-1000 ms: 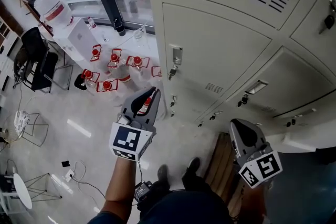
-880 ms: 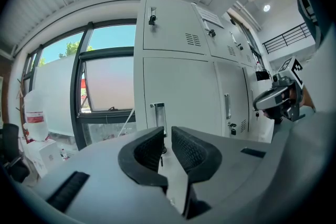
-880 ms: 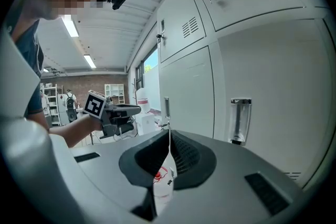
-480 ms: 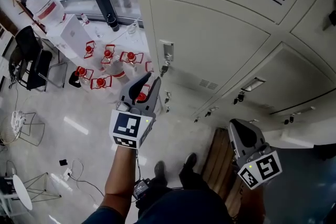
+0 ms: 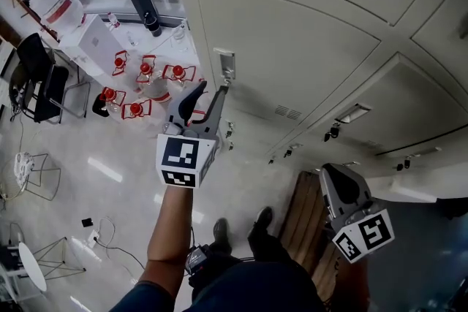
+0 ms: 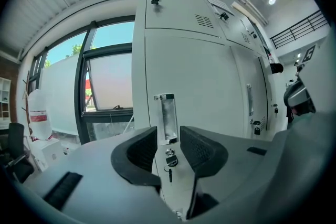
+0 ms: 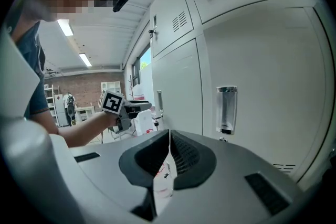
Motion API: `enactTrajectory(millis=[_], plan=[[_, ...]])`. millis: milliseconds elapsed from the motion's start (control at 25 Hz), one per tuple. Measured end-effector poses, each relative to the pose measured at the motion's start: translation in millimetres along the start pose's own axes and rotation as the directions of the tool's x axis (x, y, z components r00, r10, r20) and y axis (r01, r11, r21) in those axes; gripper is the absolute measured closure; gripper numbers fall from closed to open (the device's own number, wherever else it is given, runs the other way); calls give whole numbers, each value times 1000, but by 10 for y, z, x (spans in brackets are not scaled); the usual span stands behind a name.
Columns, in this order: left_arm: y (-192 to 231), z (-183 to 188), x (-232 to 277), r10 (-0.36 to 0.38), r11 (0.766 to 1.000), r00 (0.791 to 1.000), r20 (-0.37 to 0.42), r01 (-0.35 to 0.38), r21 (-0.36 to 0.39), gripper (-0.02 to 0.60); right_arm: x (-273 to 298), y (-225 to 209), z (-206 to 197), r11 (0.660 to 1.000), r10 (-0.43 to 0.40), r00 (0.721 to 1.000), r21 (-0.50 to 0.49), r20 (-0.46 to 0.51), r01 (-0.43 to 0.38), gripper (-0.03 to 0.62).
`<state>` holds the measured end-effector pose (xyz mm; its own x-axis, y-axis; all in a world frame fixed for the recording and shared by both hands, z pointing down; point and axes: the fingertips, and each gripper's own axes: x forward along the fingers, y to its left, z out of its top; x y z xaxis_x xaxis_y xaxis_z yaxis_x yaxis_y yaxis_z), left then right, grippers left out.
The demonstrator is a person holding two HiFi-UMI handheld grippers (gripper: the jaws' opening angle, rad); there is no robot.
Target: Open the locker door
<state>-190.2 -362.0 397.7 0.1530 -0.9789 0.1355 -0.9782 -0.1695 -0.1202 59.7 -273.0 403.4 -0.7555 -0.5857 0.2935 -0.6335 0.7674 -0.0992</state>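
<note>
Cream-painted steel, the locker door (image 5: 292, 58) is seen closed and flush with its neighbours, so 0 of the task's steps are judged done. The left gripper (image 6: 168, 140) is lined up with the door's recessed handle (image 6: 166, 118) but not touching it. Its jaws have just been opening, and nothing is gripped between them. The right gripper (image 7: 169, 139) is held low, its 2 jaws together and empty. The handle remains to be grasped and the door pulled open.
</note>
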Motion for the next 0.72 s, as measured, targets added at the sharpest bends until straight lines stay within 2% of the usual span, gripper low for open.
enactTrajectory(millis=[200,720], plan=[[60,-52,164,53,999,999,-4,-53,8,433,-2,-54,-50,1000,-6,1000,6,-8,6,557],[181,-110,507,133,991,991,-25,-133,9,414,3,-208,-173,999,-29,999,24,-25,29,557]])
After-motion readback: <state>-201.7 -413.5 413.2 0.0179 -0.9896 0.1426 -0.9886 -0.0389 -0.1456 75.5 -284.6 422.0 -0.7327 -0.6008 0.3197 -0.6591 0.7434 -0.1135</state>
